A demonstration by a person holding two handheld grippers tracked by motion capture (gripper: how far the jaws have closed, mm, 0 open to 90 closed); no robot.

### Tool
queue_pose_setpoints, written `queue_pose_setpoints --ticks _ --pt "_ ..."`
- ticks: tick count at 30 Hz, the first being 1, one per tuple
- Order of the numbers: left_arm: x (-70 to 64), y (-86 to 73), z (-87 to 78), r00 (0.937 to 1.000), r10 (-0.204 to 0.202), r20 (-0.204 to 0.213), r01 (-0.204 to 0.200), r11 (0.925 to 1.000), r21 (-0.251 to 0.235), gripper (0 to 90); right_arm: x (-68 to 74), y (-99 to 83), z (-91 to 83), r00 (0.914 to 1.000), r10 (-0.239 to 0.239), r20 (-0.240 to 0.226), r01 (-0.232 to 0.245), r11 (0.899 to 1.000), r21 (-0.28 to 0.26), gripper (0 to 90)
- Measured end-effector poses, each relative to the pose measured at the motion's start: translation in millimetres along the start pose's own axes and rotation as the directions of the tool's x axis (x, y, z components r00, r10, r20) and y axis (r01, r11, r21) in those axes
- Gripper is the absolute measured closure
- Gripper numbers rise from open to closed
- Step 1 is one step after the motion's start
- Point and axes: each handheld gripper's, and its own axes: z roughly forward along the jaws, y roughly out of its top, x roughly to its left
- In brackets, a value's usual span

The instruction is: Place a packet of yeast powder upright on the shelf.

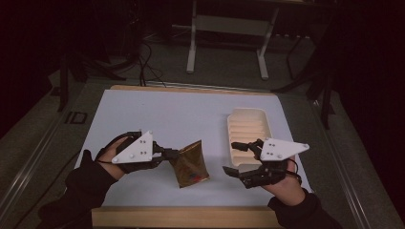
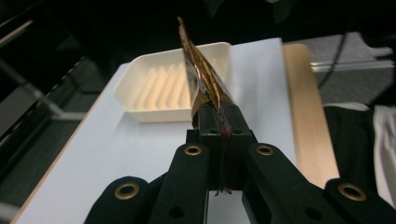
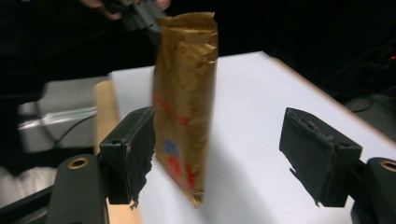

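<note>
Left claw point(image 2: 219, 122) clamped on pouch; right claw point(image 3: 233, 158) open and waiting.

Nearest the lens in the left gripper view, we find the jaws closed tight on one edge of the gold pouch point(image 2: 201, 74), which rises edge-on toward the top centre of the frame, with the tray point(image 2: 159, 88) behind it at centre left. In the high view the pouch point(image 1: 191, 164) hangs at lower centre, off the left claw point(image 1: 168, 153), tray point(image 1: 248, 126) at centre right. The right claw point(image 1: 234, 157) stands with jaws apart, just right of the pouch and not touching it. We judge this the carry or hand-over step; next calls for moving the pouch to the tray, or closing the right jaws on its free edge.
</note>
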Motion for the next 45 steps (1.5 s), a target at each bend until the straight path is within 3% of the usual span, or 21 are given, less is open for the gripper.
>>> queue_pose_setpoints --ticks 1,3,4,5,8,9,11,15,16,18,22,27,28,31,33,34,35,37,39,42,45 --pt "0.0 0.0 0.0 1.0000 0.000 0.000 0.000 1.0000 0.000 90.0 0.0 0.0 0.0 1.0000 0.000 0.000 0.000 1.000 0.000 26.5" --pt "-5.2 -0.3 2.3 0.9959 0.090 -0.003 -0.090 0.9959 -0.004 90.0 -2.8 3.9 8.1 0.9990 0.004 -0.045 -0.002 0.999 0.037 29.6" --pt "-4.6 0.0 3.3 0.9962 0.086 0.019 -0.086 0.9963 0.003 90.0 -4.0 5.0 10.9 0.9988 0.001 -0.049 0.001 0.999 0.043 29.8" --pt "-4.8 0.2 4.6 0.9962 0.085 0.020 -0.085 0.9963 0.008 90.0 -5.3 6.2 14.3 0.9975 0.005 -0.070 0.000 0.998 0.066 29.8" --pt "-4.4 0.4 5.5 0.9964 0.080 0.028 -0.080 0.9967 0.011 90.0 -6.7 7.7 20.0 0.9971 0.005 -0.075 0.001 0.996 0.089 29.8" --pt "-4.0 0.9 8.0 0.9960 0.074 0.051 -0.075 0.9971 0.016 90.0 -6.7 7.7 20.0 0.9971 0.005 -0.075 0.001 0.996 0.089 30.4" --pt "-4.6 1.9 10.7 0.9938 0.083 0.074 -0.084 0.9963 0.016 90.0 -9.8 11.0 33.3 0.9888 0.022 -0.148 0.000 0.989 0.150 32.1" --pt "-5.7 3.2 14.1 0.9927 0.083 0.087 -0.085 0.9962 0.020 90.0 -10.7 13.6 42.5 0.9846 0.019 -0.174 0.016 0.979 0.201 33.4" --pt "-6.3 4.1 16.3 0.9907 0.093 0.099 -0.095 0.9953 0.020 90.0 -12.0 16.2 49.3 0.9801 0.023 -0.197 0.024 0.972 0.235 34.1" --pt "-6.7 5.0 18.4 0.9899 0.084 0.114 -0.087 0.9959 0.023 90.0 -12.7 18.4 53.7 0.9787 0.023 -0.204 0.030 0.966 0.256 34.8" --pt "-6.6 5.5 20.9 0.9905 0.082 0.111 -0.084 0.9963 0.018 90.0 -15.9 22.8 62.2 0.9674 0.025 -0.252 0.051 0.955 0.294 38.4" --pt "-6.6 5.7 21.8 0.9912 0.082 0.104 -0.084 0.9963 0.014 90.0 -16.9 25.0 66.8 0.9640 0.021 -0.265 0.067 0.946 0.318 41.1" --pt "-7.3 7.1 22.3 0.9924 0.076 0.096 -0.076 0.9971 -0.004 90.0 -15.4 25.4 71.5 0.9563 0.025 -0.291 0.079 0.937 0.341 46.2" --pt "-6.7 7.8 22.9 0.9931 0.071 0.094 -0.071 0.9975 -0.007 90.0 -14.1 24.7 75.3 0.9486 0.030 -0.315 0.090 0.929 0.359 48.1" --pt "-6.1 8.0 24.1 0.9947 0.060 0.084 -0.060 0.9982 -0.008 90.0 -13.4 23.2 80.8 0.9416 0.040 -0.334 0.098 0.917 0.386 53.9" --pt "-6.1 8.0 24.1 0.9947 0.060 0.084 -0.060 0.9982 -0.008 90.0 -13.4 23.2 80.8 0.9416 0.040 -0.334 0.098 0.917 0.386 53.9" --pt "-6.3 7.6 25.3 0.9952 0.058 0.079 -0.058 0.9983 -0.001 90.0 -13.1 22.8 83.0 0.9395 0.011 -0.343 0.136 0.906 0.401 63.5" --pt "-6.6 7.2 25.9 0.9962 0.054 0.069 -0.054 0.9985 0.001 89.8 -13.4 22.0 84.1 0.9348 -0.011 -0.355 0.162 0.903 0.399 71.2" --pt "-6.0 6.8 26.1 0.9968 0.050 0.063 -0.051 0.9987 0.008 89.4 -14.9 22.0 84.9 0.9375 -0.006 -0.348 0.154 0.903 0.401 74.5" --pt "-5.2 6.5 25.8 0.9979 0.031 0.056 -0.031 0.9995 -0.001 87.5 -14.0 22.8 85.1 0.9378 -0.035 -0.345 0.180 0.900 0.398 76.5" --pt "-3.3 7.0 23.4 0.9988 0.000 0.049 0.001 0.9997 -0.025 78.1 -13.4 23.7 84.8 0.9378 -0.042 -0.345 0.187 0.897 0.400 77.1"
